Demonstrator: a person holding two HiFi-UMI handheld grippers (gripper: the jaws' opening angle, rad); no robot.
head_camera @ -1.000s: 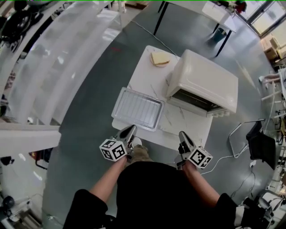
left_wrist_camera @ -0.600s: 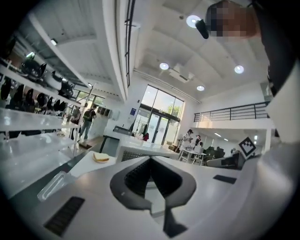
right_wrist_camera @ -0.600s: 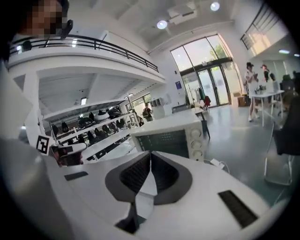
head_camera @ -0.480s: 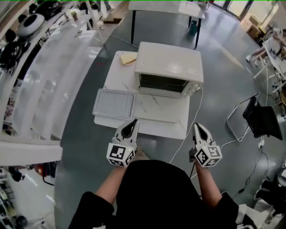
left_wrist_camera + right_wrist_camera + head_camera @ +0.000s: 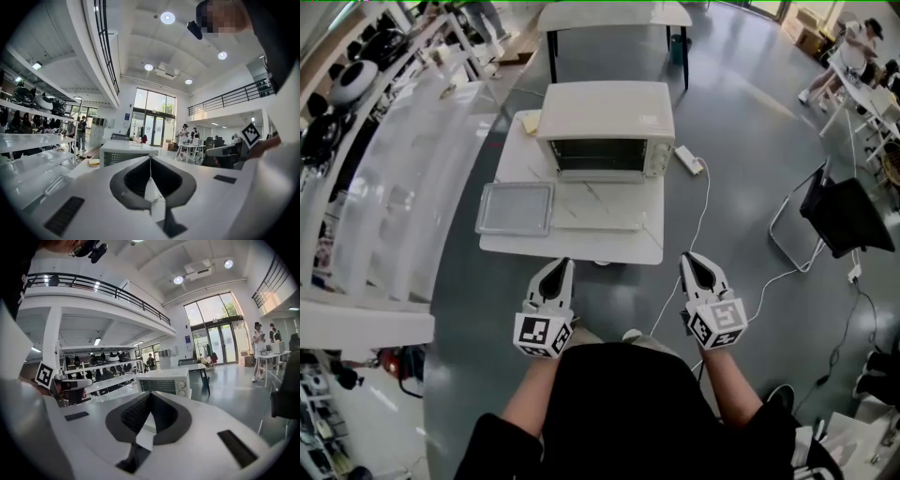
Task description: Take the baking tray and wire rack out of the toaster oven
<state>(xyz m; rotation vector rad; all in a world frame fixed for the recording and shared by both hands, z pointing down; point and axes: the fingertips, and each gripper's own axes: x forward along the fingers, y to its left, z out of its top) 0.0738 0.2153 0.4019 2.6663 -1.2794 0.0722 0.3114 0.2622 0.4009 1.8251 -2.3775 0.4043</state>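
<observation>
— What does the left side show?

— Pale, glossy shelves [image 5: 403,187] curve along the edge, smeared by the lens. Next comes a white table [image 5: 572,247] with faint grey marble veins. The tray [image 5: 516,208], a dull grey rectangle with rounded corners and a raised rim, lies flat at the table's left edge, outside the oven [image 5: 605,117]. Whether the rack rests in it is too small to tell.

— And the oven?

— A cream box with softened corners, standing at the back of the table. Its glass door [image 5: 598,216] lies open and flat, just beside the tray, with the marble showing through it. The cavity is dark and its inside cannot be made out. A yellowish slab [image 5: 530,123] peeks out at the oven's left, partly hidden. A white cord [image 5: 701,202] trails off to the right over the smooth grey floor [image 5: 741,112].

— The grippers?

— Both hang before the table's front edge, well apart from the tray and the oven. The left gripper [image 5: 565,262] has its black ribbed jaws pressed together and holds nothing. The right gripper [image 5: 688,256] has just been closing; its jaws now meet, with nothing between them.
</observation>
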